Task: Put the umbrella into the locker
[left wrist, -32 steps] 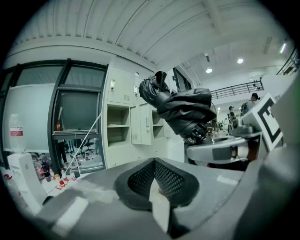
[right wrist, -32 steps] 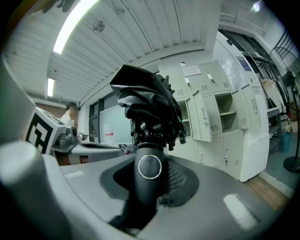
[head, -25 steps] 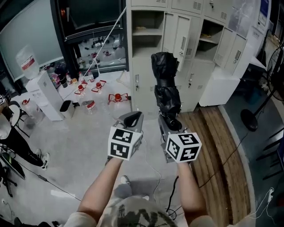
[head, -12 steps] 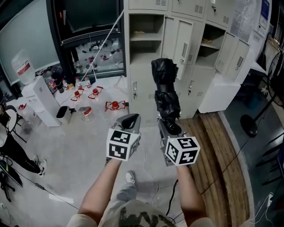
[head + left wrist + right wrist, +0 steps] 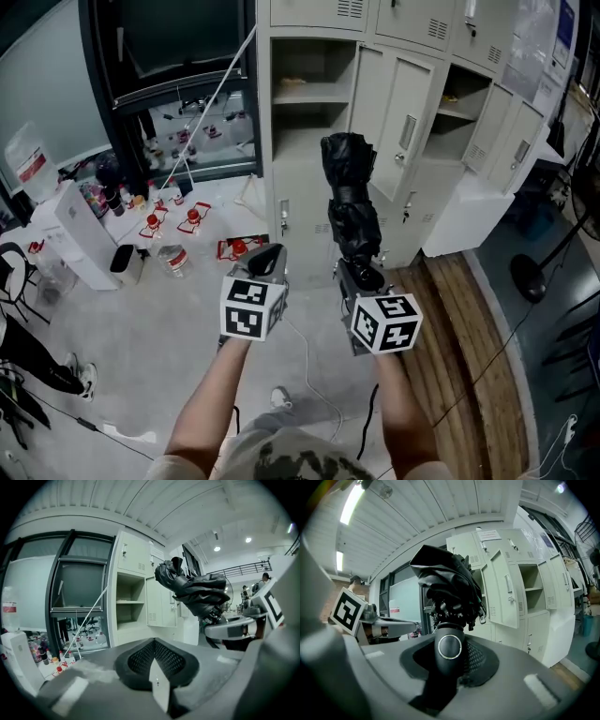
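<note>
Umbrella (image 5: 349, 202), black and folded, stands up from the right gripper (image 5: 361, 274), whose jaws clamp its handle. It is outside the lockers (image 5: 403, 103), which fill 12 o'clock with several doors open. Grey floor (image 5: 159, 328) spreads below, with red-capped bottles (image 5: 192, 217) at 10 o'clock and wooden boards (image 5: 450, 319) at 4 o'clock. Both forearms reach forward side by side. The left gripper (image 5: 270, 258), at 9 o'clock of the right, has its jaws together and empty.

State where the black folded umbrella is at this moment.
In the head view, the umbrella is just right of centre, its handle clamped in the right gripper, pointing ahead toward the pale lockers.
</note>
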Demonstrator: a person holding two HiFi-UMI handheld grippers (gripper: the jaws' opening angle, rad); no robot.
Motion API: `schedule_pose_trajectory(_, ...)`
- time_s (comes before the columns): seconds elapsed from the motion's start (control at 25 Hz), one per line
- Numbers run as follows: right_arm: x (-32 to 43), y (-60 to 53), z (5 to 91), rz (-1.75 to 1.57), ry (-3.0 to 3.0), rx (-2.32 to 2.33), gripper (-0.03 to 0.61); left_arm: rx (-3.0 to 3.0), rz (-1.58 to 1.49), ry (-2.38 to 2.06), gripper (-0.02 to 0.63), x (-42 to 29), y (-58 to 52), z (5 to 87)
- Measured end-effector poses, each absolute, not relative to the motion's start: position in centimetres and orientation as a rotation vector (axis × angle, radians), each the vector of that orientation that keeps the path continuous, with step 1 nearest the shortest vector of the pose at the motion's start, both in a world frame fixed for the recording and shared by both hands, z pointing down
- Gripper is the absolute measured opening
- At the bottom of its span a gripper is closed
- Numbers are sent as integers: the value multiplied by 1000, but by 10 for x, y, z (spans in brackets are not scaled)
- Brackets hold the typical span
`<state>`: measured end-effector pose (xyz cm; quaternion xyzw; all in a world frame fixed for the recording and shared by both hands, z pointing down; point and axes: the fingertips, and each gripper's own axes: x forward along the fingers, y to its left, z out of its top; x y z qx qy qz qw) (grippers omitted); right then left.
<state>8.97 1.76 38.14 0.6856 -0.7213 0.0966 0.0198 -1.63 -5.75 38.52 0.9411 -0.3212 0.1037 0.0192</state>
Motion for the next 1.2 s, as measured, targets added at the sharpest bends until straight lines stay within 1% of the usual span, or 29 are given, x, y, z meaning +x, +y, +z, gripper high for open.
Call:
schedule_pose_trajectory(0.24,101,-45,378,324,-2211,2153,100,2896,297,-1015,5,-25,-136,379)
schedule_pose_trajectory(0.52,110,-96,381,367,-2172,2189,100,2884,277,-1019,5,-28,-194,376)
schedule_pose_trajectory(1.2,128,-160,409,441,-2156,2183,100,2927,296,-964,5,-2,-243,387)
